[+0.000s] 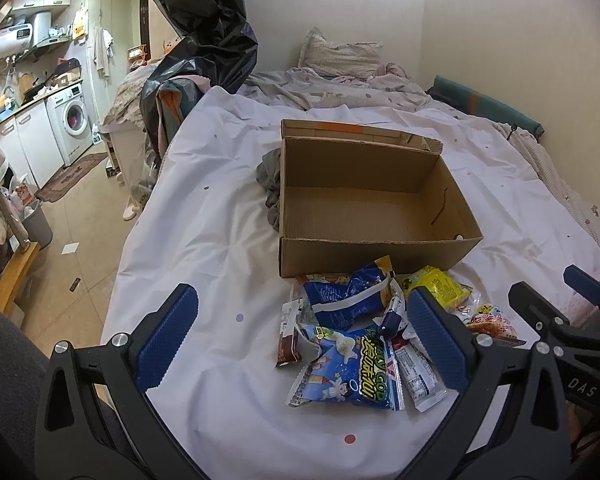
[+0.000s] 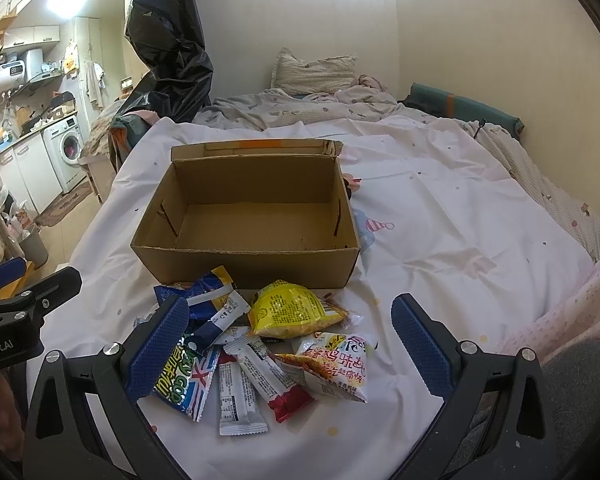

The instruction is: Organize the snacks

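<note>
An open, empty cardboard box sits on the white bed sheet. Just in front of it lies a heap of snack packets: a blue packet, a blue starry packet, a yellow packet, a white and orange packet, thin white stick packs and a small brown pack. My left gripper hangs open over the left of the heap. My right gripper hangs open over the stick packs. Neither touches anything.
Grey cloth lies bunched against the box's left side. Rumpled bedding and a pillow fill the far end of the bed, by the wall. A black plastic bag hangs at the bed's left; beyond are a floor and a washing machine.
</note>
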Demonstrator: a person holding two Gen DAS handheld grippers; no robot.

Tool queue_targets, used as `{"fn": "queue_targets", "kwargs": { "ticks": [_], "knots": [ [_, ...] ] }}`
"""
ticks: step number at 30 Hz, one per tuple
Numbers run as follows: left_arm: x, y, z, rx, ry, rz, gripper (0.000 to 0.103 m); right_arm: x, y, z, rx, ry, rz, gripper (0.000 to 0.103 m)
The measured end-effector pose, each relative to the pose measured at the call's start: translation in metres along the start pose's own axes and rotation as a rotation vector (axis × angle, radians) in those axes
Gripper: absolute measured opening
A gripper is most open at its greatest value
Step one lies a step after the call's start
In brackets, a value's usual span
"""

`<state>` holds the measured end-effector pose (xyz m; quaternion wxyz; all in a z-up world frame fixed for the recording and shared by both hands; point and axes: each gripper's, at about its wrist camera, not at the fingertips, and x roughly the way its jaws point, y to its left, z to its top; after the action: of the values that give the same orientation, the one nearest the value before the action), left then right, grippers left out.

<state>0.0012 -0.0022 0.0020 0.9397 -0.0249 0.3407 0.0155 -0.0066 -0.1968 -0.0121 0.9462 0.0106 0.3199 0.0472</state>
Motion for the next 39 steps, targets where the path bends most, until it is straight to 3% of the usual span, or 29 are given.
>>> {"fn": "queue_targets", "kwargs": {
  "ticks": [39],
  "knots": [
    [0.0015,0.0033,-0.0032,-0.003,0.005,0.002,0.103,0.0065,-0.0029,-0.0022,0.01,0.009,0.002,0.103]
  ]
}}
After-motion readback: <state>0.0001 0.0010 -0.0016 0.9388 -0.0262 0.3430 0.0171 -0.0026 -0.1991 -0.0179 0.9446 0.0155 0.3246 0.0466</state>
